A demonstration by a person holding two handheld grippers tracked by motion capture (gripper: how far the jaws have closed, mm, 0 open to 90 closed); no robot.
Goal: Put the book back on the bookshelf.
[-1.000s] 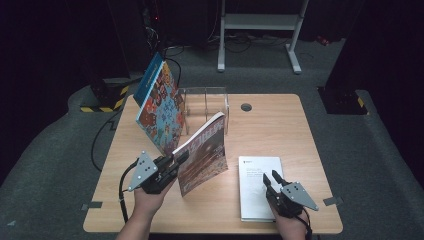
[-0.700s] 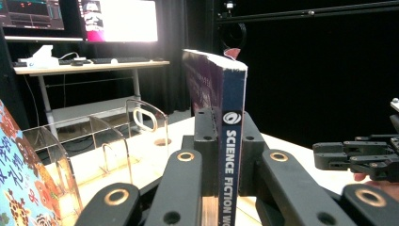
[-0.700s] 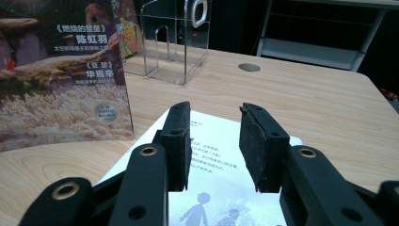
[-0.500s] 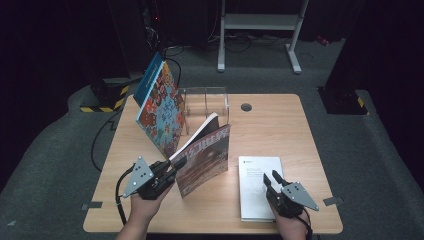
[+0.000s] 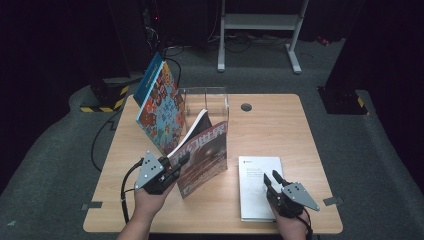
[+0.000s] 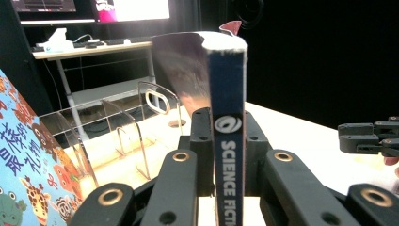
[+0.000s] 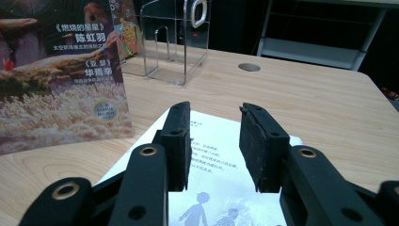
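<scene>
We hold the left tool (image 5: pixel 172 167) clamped on the spine of the science fiction magazine (image 5: pixel 202 157), which stands upright on the counter (image 5: pixel 270 127) with its bottom edge down and its pages fanning slightly away from our grip; its jaws have just been easing open a little, yet the spine sits pressed between the pads (image 6: pixel 202 150). Ahead of this tool stands the clear acrylic rack (image 5: pixel 207 102), and to its left side the colourful picture book (image 5: pixel 160 107) leans against that rack. Our right tool (image 5: pixel 274 181) rests with jaws apart and nothing between them, just above the near edge of the white book (image 5: pixel 255 180) lying flat. Bare wood stretches ahead of it, past a round cable hole (image 5: pixel 246 107). Grey carpet and dark room surround the counter.
</scene>
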